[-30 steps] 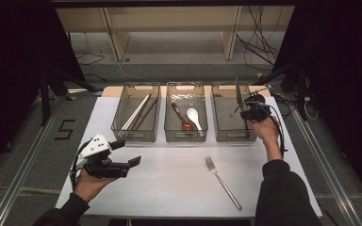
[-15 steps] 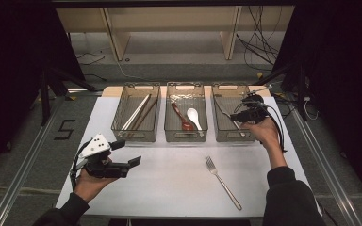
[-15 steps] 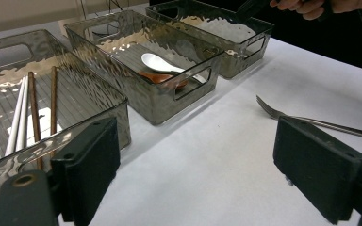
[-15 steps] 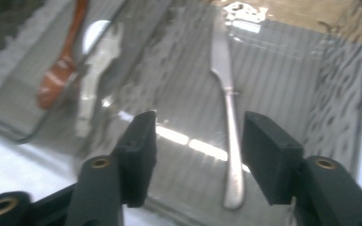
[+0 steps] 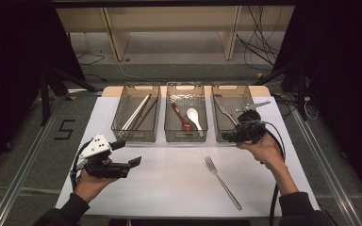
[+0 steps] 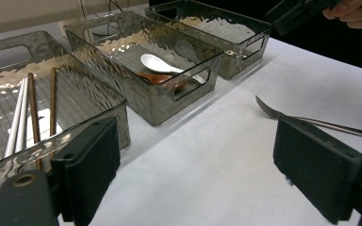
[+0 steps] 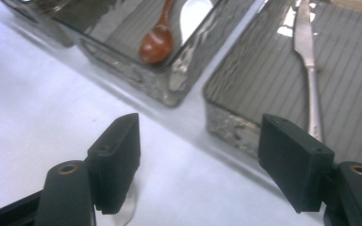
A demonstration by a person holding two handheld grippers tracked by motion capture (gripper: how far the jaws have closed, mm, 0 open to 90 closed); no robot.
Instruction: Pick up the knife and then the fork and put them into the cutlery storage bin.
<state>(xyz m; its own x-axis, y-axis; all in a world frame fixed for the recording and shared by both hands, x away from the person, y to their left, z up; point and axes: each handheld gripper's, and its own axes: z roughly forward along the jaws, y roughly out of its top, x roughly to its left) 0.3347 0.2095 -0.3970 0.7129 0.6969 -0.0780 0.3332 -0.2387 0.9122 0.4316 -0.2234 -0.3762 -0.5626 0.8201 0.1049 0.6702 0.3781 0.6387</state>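
Two black two-jaw grippers are held over the white table (image 5: pixel 169 188). The right gripper (image 5: pixel 243 133), jaws just spread and empty, is raised at the right smoked-plastic bin (image 5: pixel 231 89), where the silver metal fork (image 5: pixel 224 110) lies. The left gripper (image 5: pixel 122 165) is held level, jaws wide apart.

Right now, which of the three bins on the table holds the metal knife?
The right-hand bin, nearest the right gripper, holds the metal knife. The middle bin holds two spoons, the left bin chopsticks.
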